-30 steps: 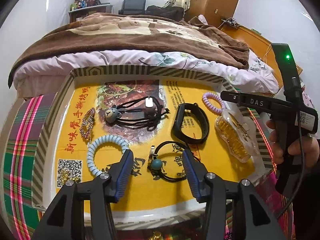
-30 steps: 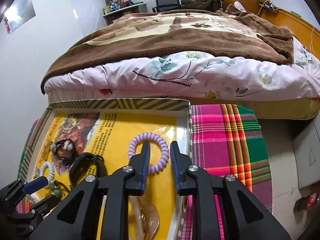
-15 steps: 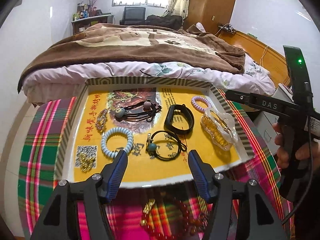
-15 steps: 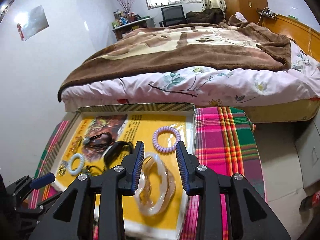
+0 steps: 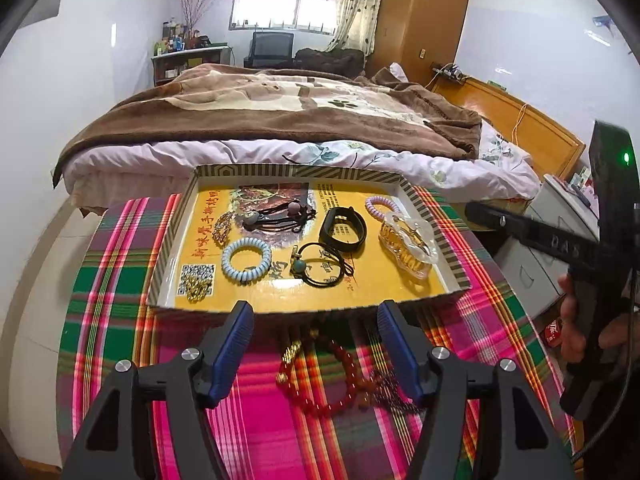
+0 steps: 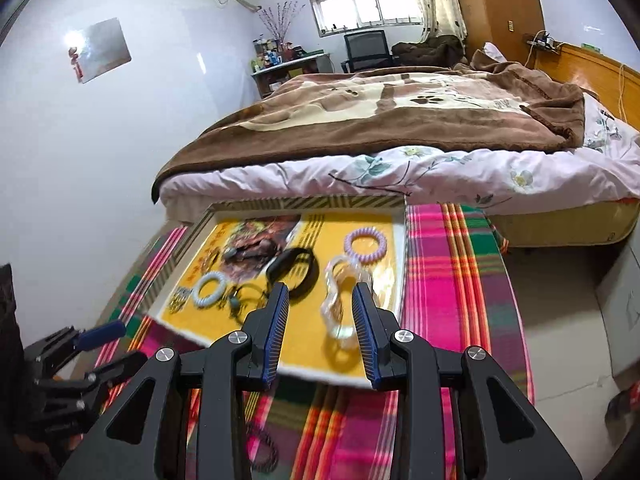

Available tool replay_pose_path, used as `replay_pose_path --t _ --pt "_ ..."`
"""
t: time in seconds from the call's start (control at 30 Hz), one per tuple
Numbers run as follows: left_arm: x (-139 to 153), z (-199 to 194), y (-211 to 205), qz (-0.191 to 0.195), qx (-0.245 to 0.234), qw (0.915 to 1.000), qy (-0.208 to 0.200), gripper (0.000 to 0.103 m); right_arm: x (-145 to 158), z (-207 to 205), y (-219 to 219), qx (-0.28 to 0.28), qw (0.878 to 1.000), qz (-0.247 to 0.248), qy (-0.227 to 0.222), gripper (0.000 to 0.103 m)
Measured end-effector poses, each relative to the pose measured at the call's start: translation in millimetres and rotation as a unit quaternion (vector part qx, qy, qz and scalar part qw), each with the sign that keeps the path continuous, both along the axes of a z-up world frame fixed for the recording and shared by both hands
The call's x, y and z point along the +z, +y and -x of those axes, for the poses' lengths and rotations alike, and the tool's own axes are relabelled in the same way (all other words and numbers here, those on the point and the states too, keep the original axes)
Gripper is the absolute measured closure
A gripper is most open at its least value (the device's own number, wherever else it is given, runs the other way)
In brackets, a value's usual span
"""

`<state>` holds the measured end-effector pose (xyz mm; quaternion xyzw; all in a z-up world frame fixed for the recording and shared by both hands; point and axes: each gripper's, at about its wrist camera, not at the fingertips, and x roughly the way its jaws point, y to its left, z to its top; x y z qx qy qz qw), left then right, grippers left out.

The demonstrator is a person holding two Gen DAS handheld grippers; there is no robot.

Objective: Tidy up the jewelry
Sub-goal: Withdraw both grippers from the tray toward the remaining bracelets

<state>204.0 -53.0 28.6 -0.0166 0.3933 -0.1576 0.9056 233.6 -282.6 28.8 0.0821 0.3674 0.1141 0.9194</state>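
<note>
Presently, on the plaid cloth (image 5: 120, 300) beside the bed (image 5: 280, 120), a shallow striped-edged tray (image 5: 296, 171) with a yellow printed floor holds: a pale blue coil band (image 5: 246, 260), a lilac coil band (image 5: 383, 206), a black wristband (image 5: 343, 232), a black cord with a teal bead (image 5: 316, 266), dark hair ties with charms (image 5: 276, 216), a gold trinket (image 5: 198, 289) on the QR code, and a clear claw clip (image 5: 408, 244). On the cloth in front of the tray lies a red bead bracelet (image 5: 328, 384). The left gripper (image 5: 316, 320) hangs above that bracelet, jaws just widened, nothing between them. The right gripper (image 6: 320, 316), held in a hand (image 5: 576, 328), hovers over the clip, jaws parted, gripping nothing.
</note>
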Motion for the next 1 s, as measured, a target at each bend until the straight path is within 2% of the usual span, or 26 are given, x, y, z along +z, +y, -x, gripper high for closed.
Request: replay_pose_path --t 0.13,0.3,0.53,0.63,0.67,0.8,1.0 --pt "0 18 4 0.000 -0.001 1.0000 -0.003 0.034 -8 21 2 0.003 1.000 0.000 0.006 0.069" --pt "-9 37 23 0.023 0.012 0.9997 0.002 0.029 -28 45 10 0.018 1.000 0.008 0.024 0.069" --pt "-24 52 51 0.042 0.035 0.9984 0.013 0.028 -72 55 29 0.044 0.996 0.026 0.071 0.068" --pt "-30 55 61 0.047 0.045 0.9977 0.019 0.028 -83 57 37 0.057 0.995 0.035 0.080 0.063" --pt "-32 56 65 0.049 0.047 0.9975 0.021 0.028 -85 56 41 0.063 0.994 0.042 0.081 0.059" --pt "-37 59 76 0.051 0.055 0.9968 0.026 0.028 -93 56 57 0.082 0.990 0.082 0.083 0.057" --pt "-43 60 85 0.057 0.059 0.9961 0.032 0.028 -96 58 77 0.104 0.983 0.142 0.060 0.054"
